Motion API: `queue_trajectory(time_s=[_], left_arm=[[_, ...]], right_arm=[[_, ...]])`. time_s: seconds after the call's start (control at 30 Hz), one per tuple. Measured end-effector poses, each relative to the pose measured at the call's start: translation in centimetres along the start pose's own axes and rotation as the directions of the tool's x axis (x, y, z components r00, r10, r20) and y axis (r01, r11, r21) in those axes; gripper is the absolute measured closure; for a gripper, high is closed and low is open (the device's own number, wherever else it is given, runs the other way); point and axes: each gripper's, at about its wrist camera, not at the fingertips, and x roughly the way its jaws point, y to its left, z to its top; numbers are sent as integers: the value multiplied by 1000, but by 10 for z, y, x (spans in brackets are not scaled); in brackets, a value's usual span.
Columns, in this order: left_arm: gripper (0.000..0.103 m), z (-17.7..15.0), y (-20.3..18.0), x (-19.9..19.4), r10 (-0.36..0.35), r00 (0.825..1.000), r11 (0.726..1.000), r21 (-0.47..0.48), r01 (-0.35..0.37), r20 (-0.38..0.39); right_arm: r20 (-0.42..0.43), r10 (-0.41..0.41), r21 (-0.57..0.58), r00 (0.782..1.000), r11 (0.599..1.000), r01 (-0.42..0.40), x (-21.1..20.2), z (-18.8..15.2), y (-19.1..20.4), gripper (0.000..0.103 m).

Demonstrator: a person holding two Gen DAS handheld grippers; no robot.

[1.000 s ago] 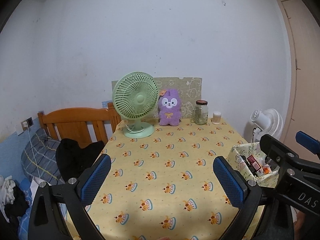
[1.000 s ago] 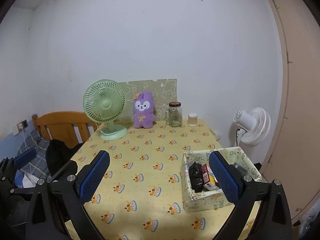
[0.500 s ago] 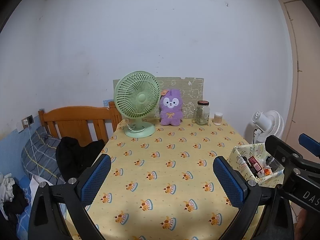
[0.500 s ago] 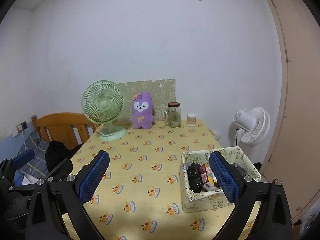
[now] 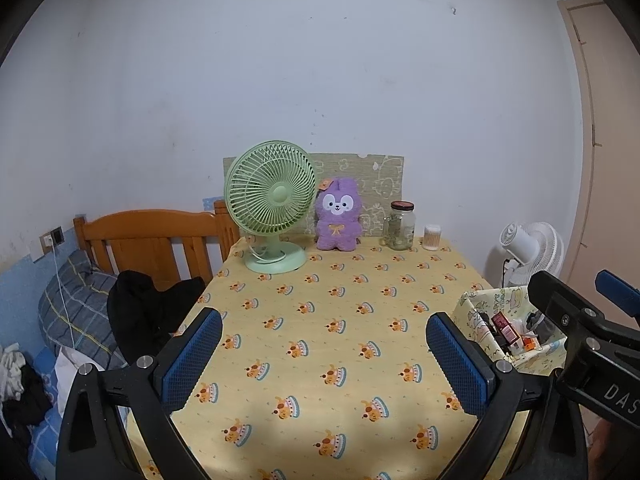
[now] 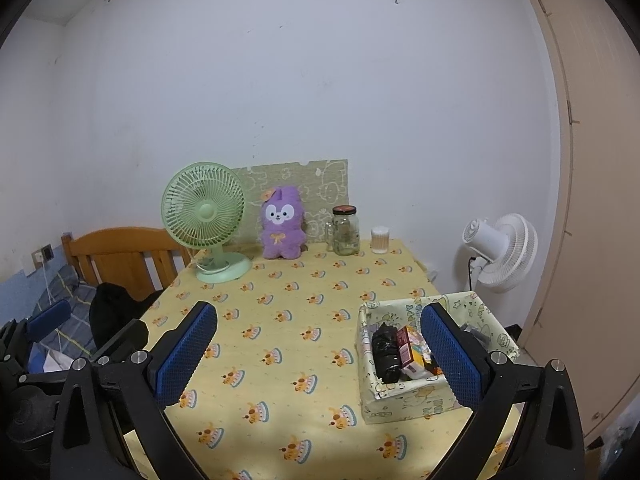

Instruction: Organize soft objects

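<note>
Fig. Both grippers above near edge of table [image 5: 320, 320], fingers pointing fwd toward the far wall. L gripper [image 5: 324, 354]: jaws wide apart, nothing between pads. R gripper [image 6: 320, 352]: likewise wide, empty; its tip also shows at right edge of L view.

Target, a purple plush [image 5: 338, 220], sits upright at far edge of table, leaning against a patterned board [image 5: 380, 176] (prob. what keeps it upright). Just beside it on its left: green fan [image 5: 270, 200]; to its right, near but apart: glass jar [image 5: 398, 226], then a small white pot [image 5: 432, 237].

Patterned box [image 6: 404, 396] at near-right corner, under R gripper's right finger, part-filled w/ dark bundle & small packets; likely drop-off bin, though no frame confirms it.

Judgement: approach stage, plush untouched, well apart from both grippers. Wide jaws suit a bulky, compressible body. Risk: clipping fan or jar on the reach.
</note>
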Motion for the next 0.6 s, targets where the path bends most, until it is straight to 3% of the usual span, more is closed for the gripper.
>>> queue_trajectory(time_s=[0.6], left_arm=[[0, 0, 1, -1, 5, 1000, 1000, 4, -5, 0]], right_arm=[[-4, 0, -1, 1000, 1000, 0, 1, 0, 0, 0]])
